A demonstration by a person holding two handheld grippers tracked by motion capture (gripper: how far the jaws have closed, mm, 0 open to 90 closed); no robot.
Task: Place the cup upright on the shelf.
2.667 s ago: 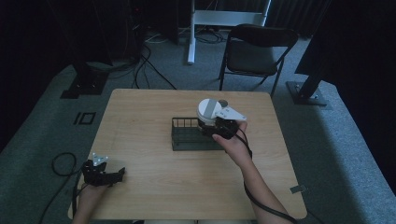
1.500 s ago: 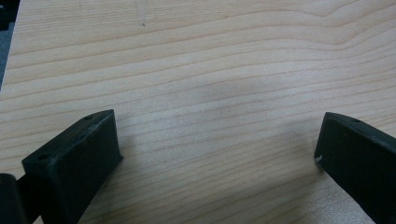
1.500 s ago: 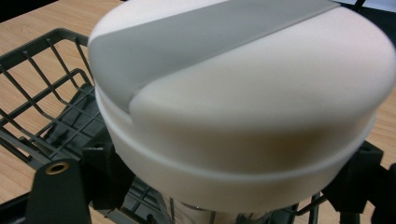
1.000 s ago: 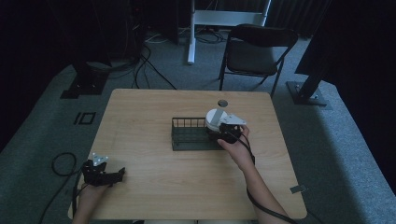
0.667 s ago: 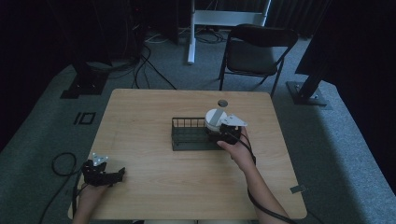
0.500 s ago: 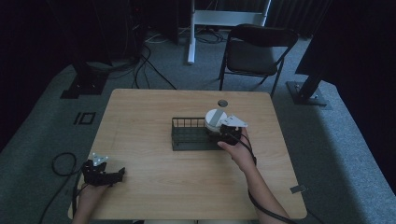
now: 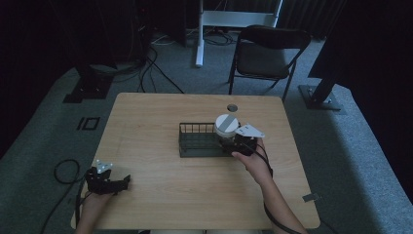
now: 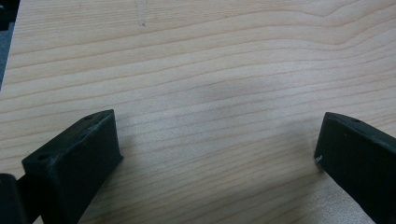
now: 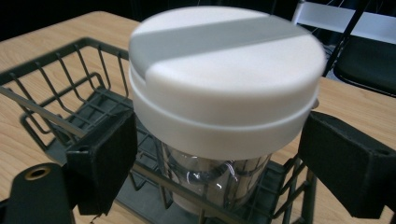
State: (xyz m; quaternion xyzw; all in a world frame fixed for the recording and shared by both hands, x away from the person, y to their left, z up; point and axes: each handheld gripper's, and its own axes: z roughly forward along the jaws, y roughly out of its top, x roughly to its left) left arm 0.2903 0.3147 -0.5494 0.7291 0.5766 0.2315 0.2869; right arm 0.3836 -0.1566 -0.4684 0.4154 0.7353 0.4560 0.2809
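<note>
Jar (image 9: 224, 102) stands inside wire basket (image 7: 197, 140), right gripper (image 9: 219, 163) straddling it.

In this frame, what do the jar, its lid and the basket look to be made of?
Jar: clear glass or hard plastic, glossy with glints; cannot tell which. Lid: matte white plastic, apparently, with a grey band. Basket: thin dark wire, likely coated metal, judging by its welded grid.
</note>
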